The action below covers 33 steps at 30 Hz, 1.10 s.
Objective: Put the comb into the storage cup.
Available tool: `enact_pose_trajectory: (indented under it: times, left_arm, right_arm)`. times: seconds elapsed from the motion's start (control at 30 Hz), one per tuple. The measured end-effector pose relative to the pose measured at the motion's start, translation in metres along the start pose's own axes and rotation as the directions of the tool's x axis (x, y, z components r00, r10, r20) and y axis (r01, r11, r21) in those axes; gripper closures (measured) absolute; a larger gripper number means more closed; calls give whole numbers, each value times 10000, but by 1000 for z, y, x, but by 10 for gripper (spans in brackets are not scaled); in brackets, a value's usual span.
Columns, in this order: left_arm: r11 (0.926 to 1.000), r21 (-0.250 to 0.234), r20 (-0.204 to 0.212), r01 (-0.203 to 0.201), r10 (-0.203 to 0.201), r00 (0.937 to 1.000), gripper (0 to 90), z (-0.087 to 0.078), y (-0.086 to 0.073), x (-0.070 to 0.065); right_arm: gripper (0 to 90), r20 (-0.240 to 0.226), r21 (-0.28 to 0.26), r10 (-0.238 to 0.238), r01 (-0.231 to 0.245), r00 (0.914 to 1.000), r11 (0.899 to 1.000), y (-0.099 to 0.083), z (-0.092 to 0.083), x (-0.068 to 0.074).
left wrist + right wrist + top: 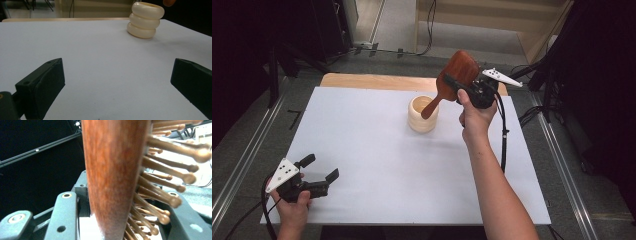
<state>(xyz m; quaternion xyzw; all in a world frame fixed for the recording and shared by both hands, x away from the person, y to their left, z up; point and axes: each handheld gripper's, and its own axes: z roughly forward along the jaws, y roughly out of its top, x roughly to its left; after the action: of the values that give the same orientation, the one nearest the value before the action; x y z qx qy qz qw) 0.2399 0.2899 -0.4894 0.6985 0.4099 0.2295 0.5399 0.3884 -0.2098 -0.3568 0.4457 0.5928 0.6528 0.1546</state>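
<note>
Right tool (460,82), raised at about one o'clock over the tabletop (377,165), is clenched on the wide head of a wooden hairbrush (455,75); in the right gripper view the reddish wood back of the brush (112,177) stands between the two jaws, with its round-tipped wooden bristles (172,182) fanning out to the right side. From the high view the brush is tilted, its head up and toward one o'clock, its handle slanting down toward seven o'clock into the mouth of a cream ribbed cup (422,115). That cup stands upright on the white tabletop a little past its centre, toward twelve o'clock, and looks like three stacked rings in the left gripper view (145,21). The right hand (475,117) grips the tool from below, the forearm running back to five o'clock. Left tool (319,169) sits at about seven o'clock near the front edge of the tabletop, held by the left hand (292,207), well apart from the cup; its jaws stand wide apart with nothing between them, just bare white surface, and they point toward the cup at roughly one o'clock.
</note>
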Motion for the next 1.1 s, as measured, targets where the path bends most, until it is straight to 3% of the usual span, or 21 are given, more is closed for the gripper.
enact_pose_trajectory:
  times: [0.73,1.1]
  left_arm:
    - [10000,-37,80,2,-1,10000,0,1,0,0]
    - [10000,-43,75,28,-28,10000,0,1,0,1]
  right_arm:
    - [510,287,-259,109,-102,9995,9996,14,16,-6]
    - [510,451,-198,123,-114,9989,9997,11,30,-9]
